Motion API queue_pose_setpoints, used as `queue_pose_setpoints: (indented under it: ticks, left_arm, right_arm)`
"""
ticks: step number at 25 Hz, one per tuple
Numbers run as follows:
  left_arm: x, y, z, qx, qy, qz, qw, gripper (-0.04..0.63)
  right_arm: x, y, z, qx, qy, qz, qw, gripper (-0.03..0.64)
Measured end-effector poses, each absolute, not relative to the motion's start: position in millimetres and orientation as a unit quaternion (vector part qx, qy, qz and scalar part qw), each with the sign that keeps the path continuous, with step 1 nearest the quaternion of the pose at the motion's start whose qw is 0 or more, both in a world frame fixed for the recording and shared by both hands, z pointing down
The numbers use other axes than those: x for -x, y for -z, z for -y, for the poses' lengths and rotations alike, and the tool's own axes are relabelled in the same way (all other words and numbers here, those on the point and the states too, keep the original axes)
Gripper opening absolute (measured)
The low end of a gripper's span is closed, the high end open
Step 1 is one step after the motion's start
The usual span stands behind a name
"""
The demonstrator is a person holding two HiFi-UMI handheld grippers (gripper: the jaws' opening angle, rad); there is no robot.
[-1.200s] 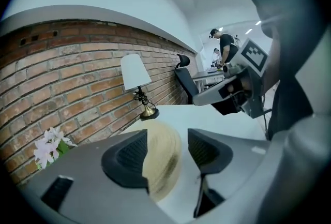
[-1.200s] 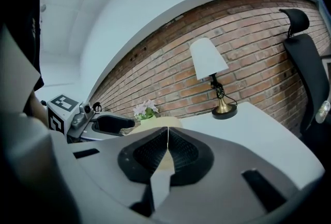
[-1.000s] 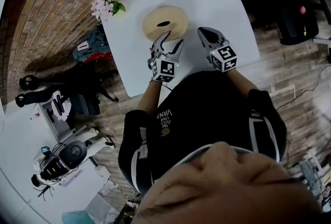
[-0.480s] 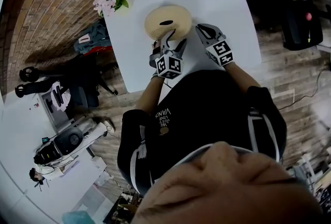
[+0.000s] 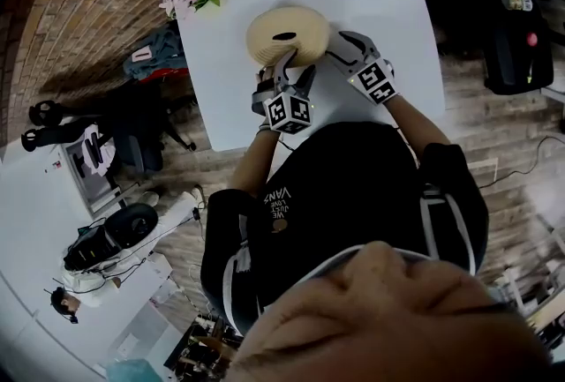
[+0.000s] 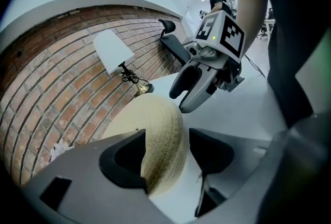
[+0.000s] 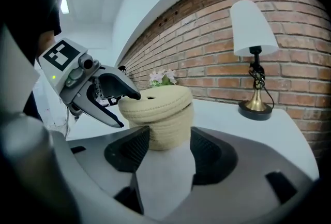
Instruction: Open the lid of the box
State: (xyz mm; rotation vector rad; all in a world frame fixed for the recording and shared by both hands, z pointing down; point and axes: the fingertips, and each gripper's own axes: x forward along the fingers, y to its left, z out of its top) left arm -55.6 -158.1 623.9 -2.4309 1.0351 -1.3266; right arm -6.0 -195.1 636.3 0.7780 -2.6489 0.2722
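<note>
Opening up just now, your right tool [image 5: 341, 45] holds nothing. Your left tool [image 5: 296, 70] is wide open around the side of the box [image 5: 311, 43], not squeezing. Both came closer to it on the surface [image 5: 388, 1]. Lid [image 7: 158, 100] still on.

The left gripper [image 6: 166, 140] holds its dark grey jaws wide apart; they have just been opening. A round beige box of woven rope [image 6: 155, 119] stands between them, with a gap to one jaw. Beyond the box is the right gripper [image 6: 181, 103], its jaws also just opening, its tips near the box's far edge. Farther off, a white-shaded brass lamp [image 6: 115, 55] stands before a red brick wall [image 6: 51, 88].
</note>
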Motion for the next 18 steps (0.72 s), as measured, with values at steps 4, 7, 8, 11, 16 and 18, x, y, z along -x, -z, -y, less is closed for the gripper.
queue_pose_setpoints:
  ticks: [4, 7, 8, 11, 16, 18]
  left_arm:
    - [57, -625, 162, 0.808, 0.461, -0.352, 0.106, 0.256]
    - [56, -628, 166, 0.803, 0.466, -0.354, 0.107, 0.256]
    - [56, -628, 166, 0.802, 0.468, -0.356, 0.106, 0.256]
    - [56, -630, 168, 0.799, 0.472, -0.358, 0.101, 0.256]
    - [55, -632, 170, 0.795, 0.475, -0.365, 0.095, 0.256]
    - [55, -632, 171, 0.793, 0.477, -0.367, 0.096, 0.256]
  right_arm:
    - [9, -644, 204, -0.250, -0.065, 0.943, 0.208, 0.251]
    - [11, -647, 209, -0.223, -0.037, 0.949, 0.219, 0.267]
    - [12, -647, 210, -0.214, -0.031, 0.951, 0.220, 0.271]
    - [13, -648, 212, -0.185, -0.038, 0.959, 0.211, 0.282]
    - [21, -643, 208, -0.136, -0.045, 0.972, 0.185, 0.302]
    - [23, -642, 209, -0.129, -0.041, 0.974, 0.181, 0.305]
